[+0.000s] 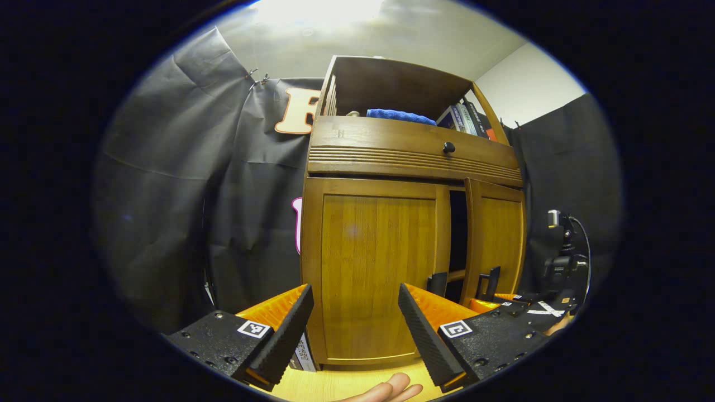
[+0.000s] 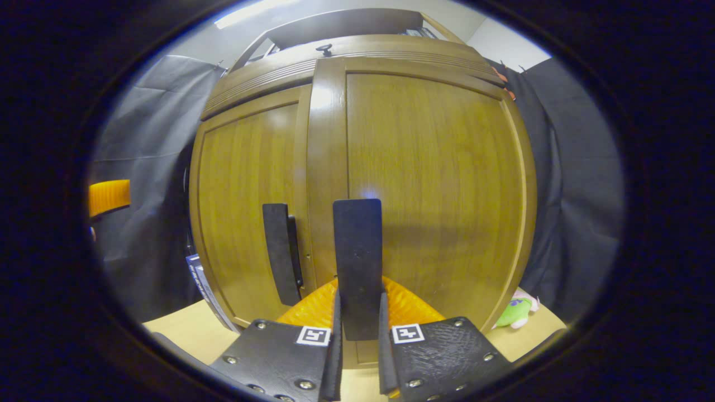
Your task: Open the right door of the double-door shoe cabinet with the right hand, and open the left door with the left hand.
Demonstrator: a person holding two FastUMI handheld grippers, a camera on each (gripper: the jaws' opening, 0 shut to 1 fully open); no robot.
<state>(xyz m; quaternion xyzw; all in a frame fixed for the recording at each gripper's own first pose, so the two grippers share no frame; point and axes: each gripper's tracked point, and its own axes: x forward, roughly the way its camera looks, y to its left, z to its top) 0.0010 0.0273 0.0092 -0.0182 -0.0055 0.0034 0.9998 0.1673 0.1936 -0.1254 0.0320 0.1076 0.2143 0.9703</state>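
Note:
The wooden shoe cabinet (image 1: 385, 162) stands on a table. Its left door (image 1: 374, 268) is closed. The right door (image 1: 497, 234) stands slightly ajar, with a dark gap beside it. My right gripper (image 2: 359, 312) is shut on the right door's upright black handle (image 2: 357, 251); in the left gripper view the right gripper (image 1: 505, 304) is low at the right door. The left door's handle (image 2: 282, 251) is free, seen also as the left handle (image 1: 437, 283). My left gripper (image 1: 354, 293) is open, short of the left door, holding nothing.
The cabinet's top shelf holds a blue cloth (image 1: 399, 116) and books (image 1: 469, 117), above a drawer with a black knob (image 1: 448, 147). A box (image 1: 304, 354) leans at the cabinet's left foot. A green plush toy (image 2: 516, 312) lies right of it. A camera stand (image 1: 564, 262) is at the far right.

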